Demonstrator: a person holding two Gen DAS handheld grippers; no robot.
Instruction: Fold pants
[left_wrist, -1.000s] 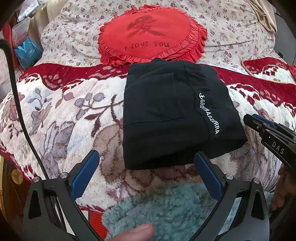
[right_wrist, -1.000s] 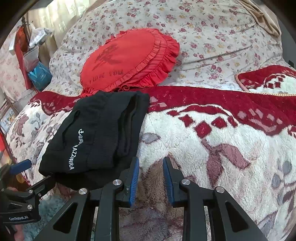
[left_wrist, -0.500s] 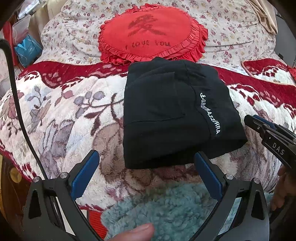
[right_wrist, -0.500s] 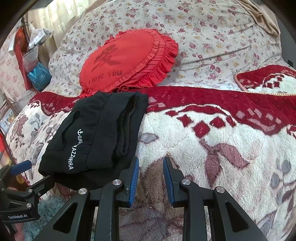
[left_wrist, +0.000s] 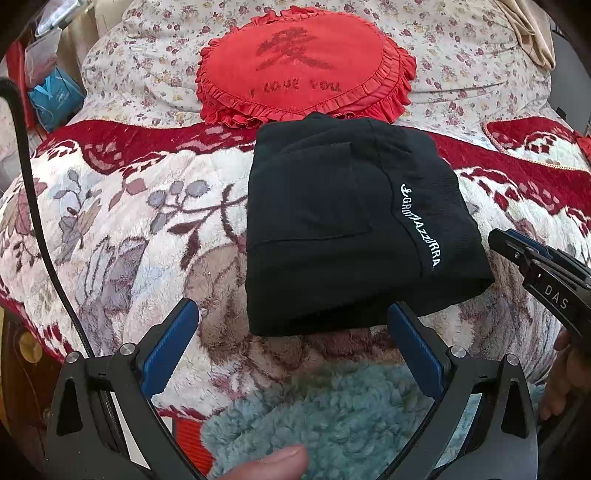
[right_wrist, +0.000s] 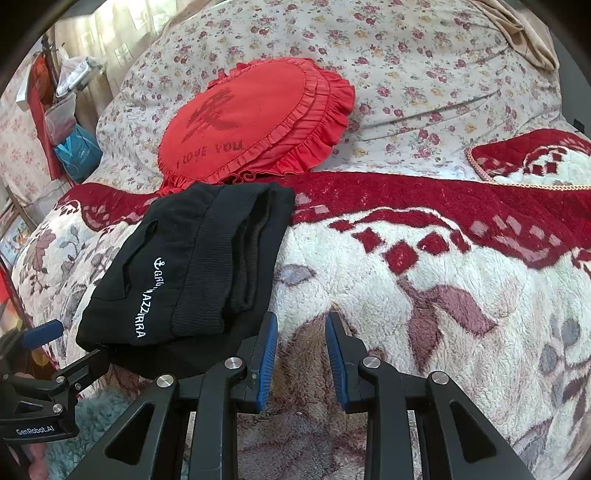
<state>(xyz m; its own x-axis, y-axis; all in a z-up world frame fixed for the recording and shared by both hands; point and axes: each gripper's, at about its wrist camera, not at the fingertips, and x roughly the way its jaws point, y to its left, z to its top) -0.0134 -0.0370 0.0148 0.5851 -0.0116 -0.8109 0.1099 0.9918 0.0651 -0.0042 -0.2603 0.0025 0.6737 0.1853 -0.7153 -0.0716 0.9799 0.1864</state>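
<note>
Pants (left_wrist: 343, 229) are black, folded into a compact rectangular stack on the bed's blanket (left_wrist: 122, 229), white lettering up, ribbed waistband layers showing along the right edge. Far edge just in front of the red pillow (left_wrist: 303, 62), possibly touching its frill. Left gripper (left_wrist: 291, 334) sits just at the near edge of the pants, jaws spread wide, grasping nothing. Right gripper (right_wrist: 301, 350) sits just beside the pants' near right corner, jaws released with a narrow gap, empty; blanket visible between the fingers. Teal fleece (left_wrist: 332, 417) lies below the left gripper.
</note>
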